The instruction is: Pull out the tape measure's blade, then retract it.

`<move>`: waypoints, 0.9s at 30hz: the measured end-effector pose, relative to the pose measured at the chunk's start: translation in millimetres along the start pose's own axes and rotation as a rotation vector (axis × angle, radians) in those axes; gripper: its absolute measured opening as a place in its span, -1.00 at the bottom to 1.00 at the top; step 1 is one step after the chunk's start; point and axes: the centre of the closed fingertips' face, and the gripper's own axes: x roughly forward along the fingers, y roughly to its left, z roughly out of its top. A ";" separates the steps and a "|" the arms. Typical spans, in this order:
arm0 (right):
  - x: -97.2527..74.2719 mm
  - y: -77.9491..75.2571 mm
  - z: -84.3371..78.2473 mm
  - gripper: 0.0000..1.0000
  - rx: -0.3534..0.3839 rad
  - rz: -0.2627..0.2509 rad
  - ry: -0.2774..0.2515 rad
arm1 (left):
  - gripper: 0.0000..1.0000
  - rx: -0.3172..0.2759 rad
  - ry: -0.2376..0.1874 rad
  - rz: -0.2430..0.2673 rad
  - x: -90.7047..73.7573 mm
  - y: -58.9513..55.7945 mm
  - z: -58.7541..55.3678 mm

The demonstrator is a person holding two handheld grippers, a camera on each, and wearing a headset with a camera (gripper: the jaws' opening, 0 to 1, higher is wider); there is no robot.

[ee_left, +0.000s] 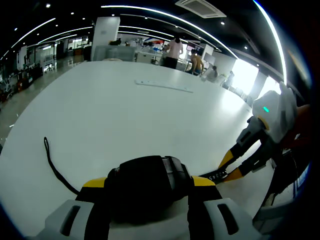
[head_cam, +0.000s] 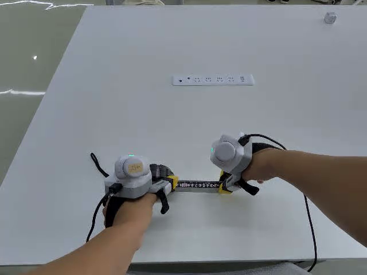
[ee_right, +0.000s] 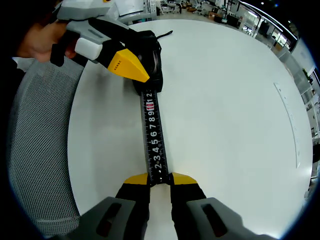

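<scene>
A black tape measure case [head_cam: 161, 172] [ee_left: 149, 187] [ee_right: 148, 47] rests on the white table, clamped between the yellow-tipped jaws of my left gripper [head_cam: 166, 184] [ee_left: 150, 182]. Its black blade with white numbers [head_cam: 198, 185] [ee_right: 154, 142] is drawn out a short way to the right. My right gripper [head_cam: 225, 187] [ee_right: 160, 179] is shut on the blade's end. In the left gripper view the right gripper [ee_left: 232, 165] holds the blade end at the right. A black wrist strap [head_cam: 98, 165] [ee_left: 55, 167] trails from the case to the left.
A white power strip [head_cam: 213, 79] [ee_left: 163, 86] lies flat further back on the table [head_cam: 189, 114]. A small grey object [head_cam: 330, 18] sits at the far right corner. The table's near edge runs just below my hands. A mesh chair [ee_right: 42, 150] stands by the table's edge.
</scene>
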 end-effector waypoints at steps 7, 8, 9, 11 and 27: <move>0.7 0.1 2.2 -0.70 -0.001 0.001 -0.004 | 0.18 0.001 -0.001 0.000 0.0 -0.1 0.2; 0.9 0.2 2.5 -0.70 -0.001 0.001 -0.004 | 0.18 0.001 -0.001 0.000 0.0 -0.1 0.3; 0.9 0.3 2.8 -0.70 -0.002 0.001 -0.004 | 0.18 0.001 -0.001 0.000 0.0 -0.1 0.3; 1.0 0.8 3.5 -0.70 -0.004 0.001 -0.005 | 0.18 0.001 -0.002 0.000 -0.1 -0.2 0.3; 3.5 1.5 9.2 -0.69 -0.011 -0.002 -0.014 | 0.18 0.000 -0.003 -0.001 -0.3 -0.4 -0.1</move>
